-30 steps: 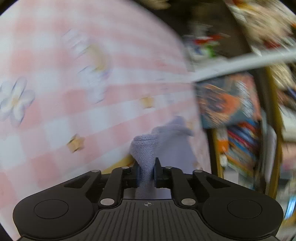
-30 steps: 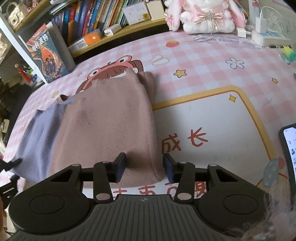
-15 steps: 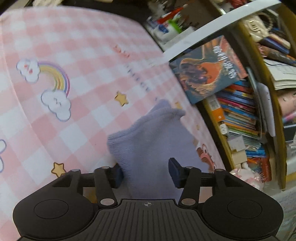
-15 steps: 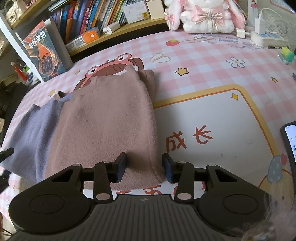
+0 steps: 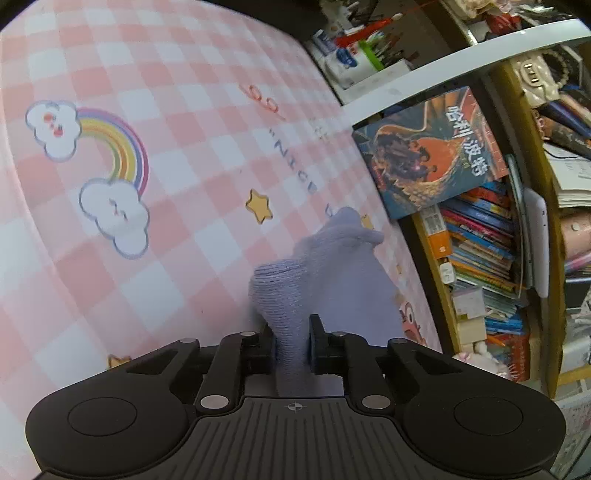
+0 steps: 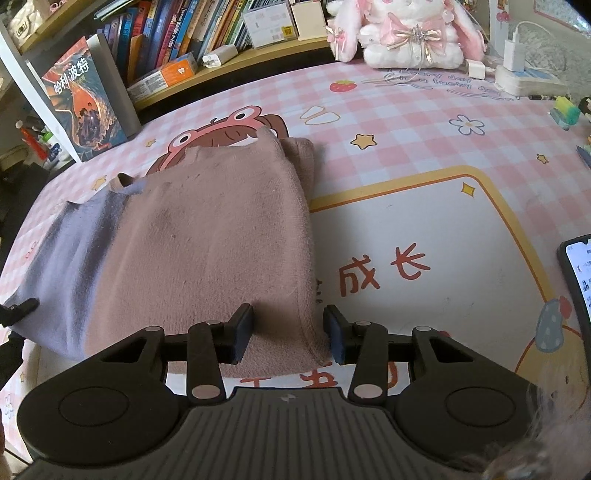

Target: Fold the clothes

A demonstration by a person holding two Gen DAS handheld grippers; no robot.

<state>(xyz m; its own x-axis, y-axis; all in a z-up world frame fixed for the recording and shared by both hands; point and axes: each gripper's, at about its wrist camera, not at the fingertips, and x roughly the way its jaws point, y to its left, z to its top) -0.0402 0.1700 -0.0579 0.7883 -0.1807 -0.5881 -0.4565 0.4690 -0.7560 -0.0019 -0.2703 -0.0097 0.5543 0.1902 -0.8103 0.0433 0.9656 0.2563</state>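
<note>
A knitted garment, dusty pink (image 6: 214, 251) with a lavender part (image 6: 70, 266) on its left, lies folded on the pink checked table mat (image 6: 406, 122). In the left wrist view my left gripper (image 5: 291, 343) is shut on a bunched corner of the lavender cloth (image 5: 321, 280), lifting it into a ridge. My right gripper (image 6: 290, 332) is open, its fingers straddling the near right corner of the pink part. The tip of the left gripper (image 6: 18, 308) peeks in at the left edge of the right wrist view.
A bookshelf with many books (image 6: 177, 40) runs along the far edge, with an upright book (image 6: 85, 107) at the mat's corner. A plush rabbit (image 6: 410, 33), a charger and power strip (image 6: 524, 74) sit at the back right. A phone (image 6: 578, 273) lies at the right edge.
My left gripper, shut on the lavender corner a second ago, opened half a second ago and is now shut on it again. The right gripper has stayed open over the pink corner.
</note>
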